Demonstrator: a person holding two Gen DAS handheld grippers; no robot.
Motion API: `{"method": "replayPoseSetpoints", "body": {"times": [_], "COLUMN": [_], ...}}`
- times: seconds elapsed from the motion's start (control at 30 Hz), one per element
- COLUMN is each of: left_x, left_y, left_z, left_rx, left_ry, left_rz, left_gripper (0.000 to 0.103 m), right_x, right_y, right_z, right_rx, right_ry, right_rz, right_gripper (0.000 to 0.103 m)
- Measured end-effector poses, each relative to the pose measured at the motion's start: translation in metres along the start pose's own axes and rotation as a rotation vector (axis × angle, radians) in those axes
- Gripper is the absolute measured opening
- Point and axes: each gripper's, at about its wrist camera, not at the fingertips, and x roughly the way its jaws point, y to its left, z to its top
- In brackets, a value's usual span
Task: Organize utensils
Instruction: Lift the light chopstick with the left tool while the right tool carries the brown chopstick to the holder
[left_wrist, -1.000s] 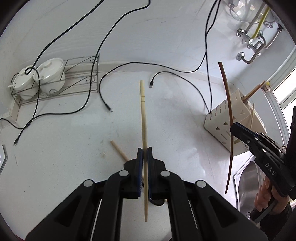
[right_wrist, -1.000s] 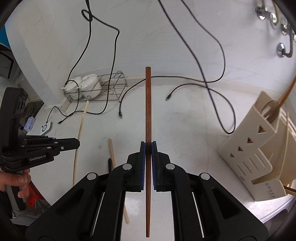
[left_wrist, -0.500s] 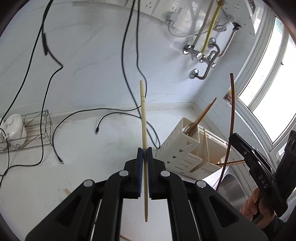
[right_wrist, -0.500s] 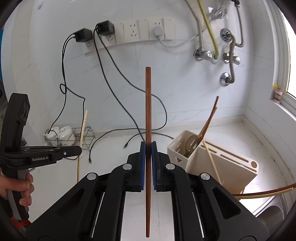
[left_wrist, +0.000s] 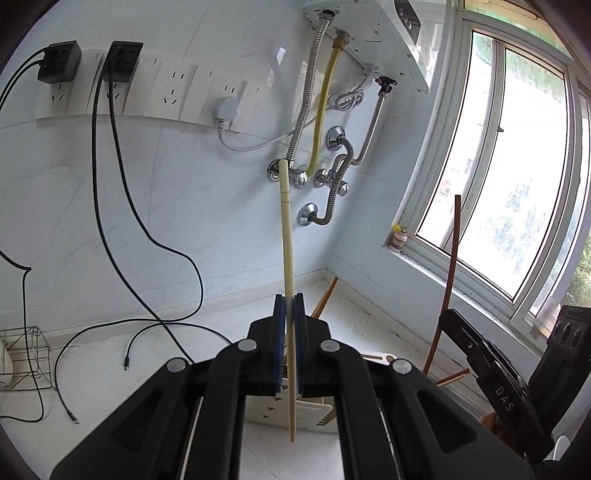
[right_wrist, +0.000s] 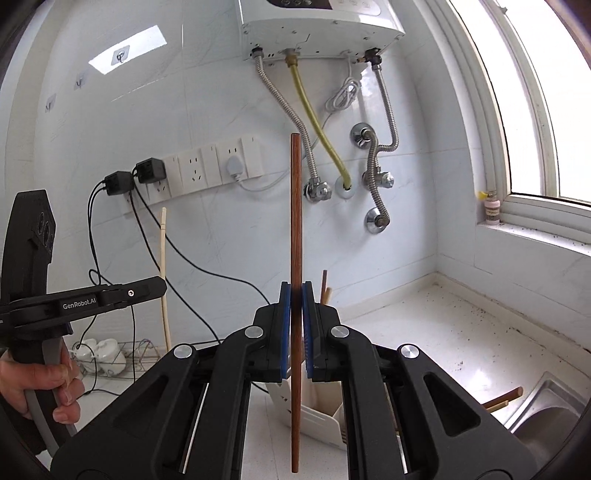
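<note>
Left gripper (left_wrist: 290, 314) pinching a pale chopstick (left_wrist: 286, 236) upright above the cream utensil holder (left_wrist: 314, 415), right gripper (right_wrist: 294, 306) pinching a dark brown chopstick (right_wrist: 295, 221) upright above it too

A white water heater (right_wrist: 319, 27) hung high on the marbled wall, with corrugated metal hoses (right_wrist: 284, 110) and one yellow hose (right_wrist: 317, 133) dropping to valves below. A row of wall sockets (left_wrist: 147, 92) held two black adapters (left_wrist: 59, 61) (their cables (left_wrist: 122, 206) trailed down onto the white counter (right_wrist: 424, 332)). A wire rack (left_wrist: 26, 354) stood at far left. A window (left_wrist: 517, 177) lit the right side.
</note>
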Motion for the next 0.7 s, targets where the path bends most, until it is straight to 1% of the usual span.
{"method": "replayPoseSetpoints", "body": {"times": [0.1,0.23,0.3,0.37,0.43,0.6,0.7], "left_x": [0.009,0.018,0.024,0.031,0.039,0.056,0.063], "left_y": [-0.002,-0.002,-0.003,-0.003,-0.003,-0.003,-0.004], "left_z": [0.003,0.008,0.010,0.010,0.010,0.008,0.007], "left_rx": [-0.010,-0.012,-0.001,0.001,-0.003,-0.007,0.006], "left_ry": [-0.023,-0.072,-0.081,-0.070,-0.067,-0.064,-0.069], "left_rz": [-0.024,-0.037,-0.050,-0.072,-0.075,-0.096,-0.100], "left_gripper": [0.004,0.004,0.004,0.004,0.004,0.004,0.004], "right_x": [-0.004,-0.007,-0.007,-0.006,-0.004,0.004,0.010], "right_y": [-0.008,-0.017,-0.020,-0.024,-0.028,-0.043,-0.048], "right_z": [0.005,0.009,0.010,0.010,0.010,0.009,0.005], "right_rx": [0.008,0.009,0.005,0.005,0.007,0.064,0.054], "right_ry": [-0.034,-0.066,-0.081,-0.093,-0.094,-0.108,-0.103], "right_rz": [-0.019,-0.057,-0.073,-0.083,-0.092,-0.116,-0.137], "right_gripper": [0.006,0.006,0.006,0.006,0.006,0.006,0.006]}}
